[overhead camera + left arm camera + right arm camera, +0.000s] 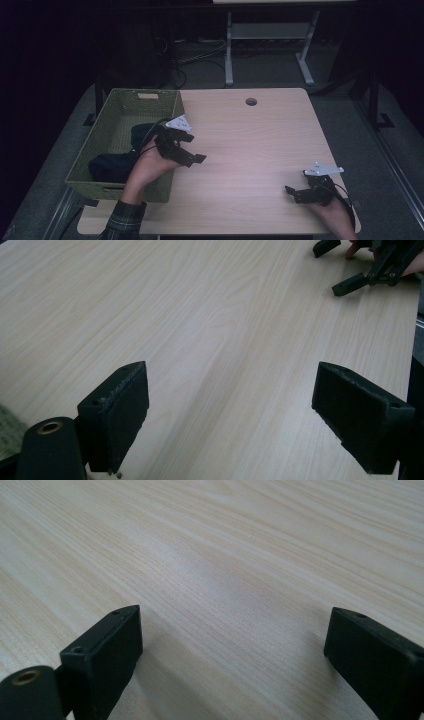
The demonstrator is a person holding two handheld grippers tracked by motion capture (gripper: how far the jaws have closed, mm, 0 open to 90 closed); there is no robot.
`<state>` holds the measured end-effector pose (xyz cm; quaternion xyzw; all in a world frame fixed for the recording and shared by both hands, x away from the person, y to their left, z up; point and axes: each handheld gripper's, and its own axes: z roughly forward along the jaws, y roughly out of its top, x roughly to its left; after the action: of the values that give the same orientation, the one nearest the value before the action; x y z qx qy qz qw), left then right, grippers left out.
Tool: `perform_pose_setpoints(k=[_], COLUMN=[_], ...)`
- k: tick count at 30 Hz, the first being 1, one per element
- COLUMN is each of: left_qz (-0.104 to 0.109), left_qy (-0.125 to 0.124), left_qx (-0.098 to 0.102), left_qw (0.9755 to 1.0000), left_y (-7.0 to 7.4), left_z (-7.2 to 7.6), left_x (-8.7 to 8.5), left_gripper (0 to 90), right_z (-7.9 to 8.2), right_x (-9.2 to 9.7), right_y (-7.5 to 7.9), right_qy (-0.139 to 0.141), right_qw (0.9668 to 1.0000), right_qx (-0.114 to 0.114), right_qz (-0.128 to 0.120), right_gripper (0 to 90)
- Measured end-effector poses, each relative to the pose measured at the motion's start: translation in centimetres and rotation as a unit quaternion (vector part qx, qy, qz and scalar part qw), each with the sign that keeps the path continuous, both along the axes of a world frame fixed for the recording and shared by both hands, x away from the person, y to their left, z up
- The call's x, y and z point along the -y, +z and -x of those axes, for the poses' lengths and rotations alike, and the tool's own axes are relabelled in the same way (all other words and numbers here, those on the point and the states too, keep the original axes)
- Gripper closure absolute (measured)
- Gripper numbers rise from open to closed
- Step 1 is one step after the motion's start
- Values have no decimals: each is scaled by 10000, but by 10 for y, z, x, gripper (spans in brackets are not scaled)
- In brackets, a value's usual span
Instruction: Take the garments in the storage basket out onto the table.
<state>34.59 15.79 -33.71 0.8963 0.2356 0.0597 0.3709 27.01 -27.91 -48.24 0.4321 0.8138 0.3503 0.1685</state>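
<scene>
My left gripper (192, 149) hovers just right of the green woven basket (121, 107), open, with nothing between its jaws. In the left gripper view its own fingertips frame bare wood, midpoint (232, 410). My right gripper (294, 194) rests near the table's front right corner, open and empty; the right gripper view has its jaws wide apart over bare wood, midpoint (232, 647). That right gripper (362, 267) also appears far off in the left gripper view. A dark cloth (112, 165) lies inside the basket.
The light wooden table (250, 145) has a round cable hole (251, 101) near its far edge. The basket occupies the table's left side and overhangs it. Beyond the table stand a white desk frame (270, 35) and floor cables.
</scene>
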Motion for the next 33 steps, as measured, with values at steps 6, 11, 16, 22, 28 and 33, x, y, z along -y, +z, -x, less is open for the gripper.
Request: perform_pose_setpoints(k=[6,11,16,22,28,33], left_qz=[2,-59,-69,-110,-158,-199], left_qy=[83,247,383,594,756,898], left_qx=[71,116,166,228,264,279], left_qw=[9999,9996,9991,9979,9967,9954], left_y=[5,11,15,19,22,24], left_z=[1,2,3,4,4,5], left_x=[-8,-20,-30,-44,-56,-65], left_gripper=[149,149,149,149,149,149], right_z=[0,0,0,0,0,0], right_x=[0,0,0,0,0,0], right_y=[0,0,0,0,0,0], right_qy=[0,0,-1,-1,-1,-2], right_qw=[10000,10000,10000,10000,10000,10000], right_qx=[1,1,-1,0,0,-1], right_qz=[0,0,-1,0,-1,-1], right_gripper=[83,83,82,83,83,83])
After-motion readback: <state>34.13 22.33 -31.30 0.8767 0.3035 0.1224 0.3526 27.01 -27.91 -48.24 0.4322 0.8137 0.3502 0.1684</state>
